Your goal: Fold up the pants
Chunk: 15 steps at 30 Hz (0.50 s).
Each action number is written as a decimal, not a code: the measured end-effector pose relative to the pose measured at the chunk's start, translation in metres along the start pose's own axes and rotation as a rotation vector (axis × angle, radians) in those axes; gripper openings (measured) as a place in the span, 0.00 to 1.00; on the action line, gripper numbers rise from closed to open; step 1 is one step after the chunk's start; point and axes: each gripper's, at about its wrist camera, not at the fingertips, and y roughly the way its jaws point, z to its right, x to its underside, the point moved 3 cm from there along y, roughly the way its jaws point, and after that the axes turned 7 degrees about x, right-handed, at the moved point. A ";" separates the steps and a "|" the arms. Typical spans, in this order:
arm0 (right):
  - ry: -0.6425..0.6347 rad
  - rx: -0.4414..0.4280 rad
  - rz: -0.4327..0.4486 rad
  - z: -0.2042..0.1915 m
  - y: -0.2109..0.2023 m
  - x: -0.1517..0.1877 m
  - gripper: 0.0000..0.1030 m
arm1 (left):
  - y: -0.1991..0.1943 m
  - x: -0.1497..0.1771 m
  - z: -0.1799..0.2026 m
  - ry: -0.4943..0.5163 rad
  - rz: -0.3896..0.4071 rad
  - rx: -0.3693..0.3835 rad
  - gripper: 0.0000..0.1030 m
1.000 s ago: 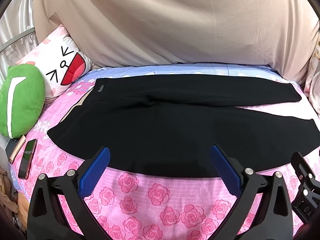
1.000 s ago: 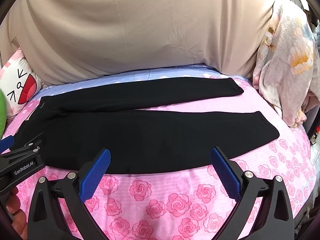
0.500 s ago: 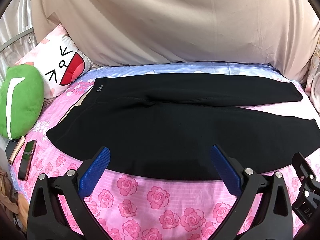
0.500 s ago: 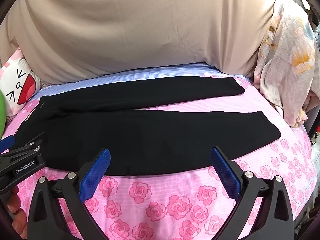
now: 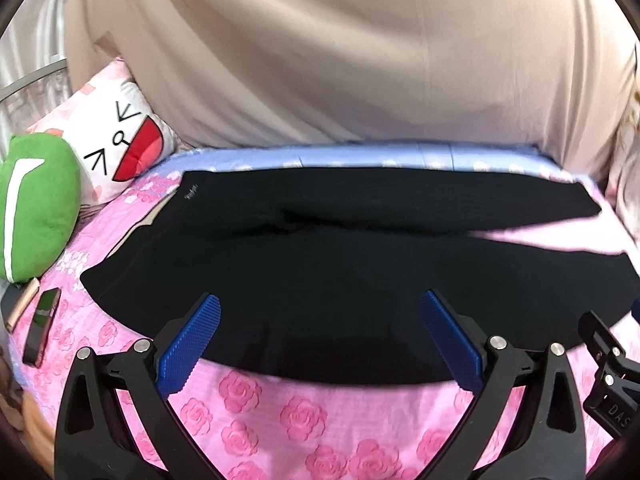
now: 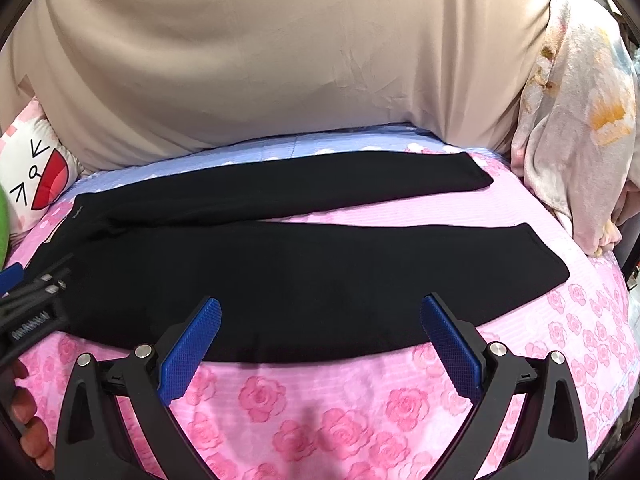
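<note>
Lighting: bright, even, soft; source not visible. Shadows: faint, one on the pink bedsheet [image 6: 320, 412] at bottom centre of the right view. Glare: none. Blur: left view smeared overall, pants [image 5: 320, 280] edges soft; right view sharper, left margin blurred. Distortion: strong fisheye bulge, dark vignette in corners. Black cloth shows almost no detail.

Pants [image 5: 320, 280] – matt black knit cloth, fine ribbing, no sheen. Bedsheet [image 6: 320, 420] at the near edge – pink cotton-look cloth, printed roses, faint woven stripe. Left gripper [image 5: 320, 344] and right gripper [image 6: 320, 340]: matt black plastic arms, blue pads [image 6: 192, 346] rubbery with a diamond-knurled face, bolts [image 6: 497, 348] bright metal. Beige drape [image 6: 280, 60] – smooth soft cloth. Green cushion [image 5: 36, 204] plush. Phone [image 5: 42, 330] at the left edge – glossy.
</note>
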 end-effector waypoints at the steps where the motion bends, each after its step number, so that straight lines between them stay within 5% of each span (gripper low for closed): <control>1: 0.001 0.002 0.014 0.003 0.001 -0.001 0.95 | 0.000 -0.001 0.000 -0.008 0.012 -0.002 0.95; 8: 0.043 0.016 -0.033 0.021 0.024 -0.009 0.95 | 0.029 -0.001 -0.001 -0.012 -0.116 -0.039 0.96; 15: 0.037 -0.027 -0.058 0.009 0.036 -0.011 0.95 | 0.045 0.003 -0.008 -0.026 -0.153 -0.046 0.96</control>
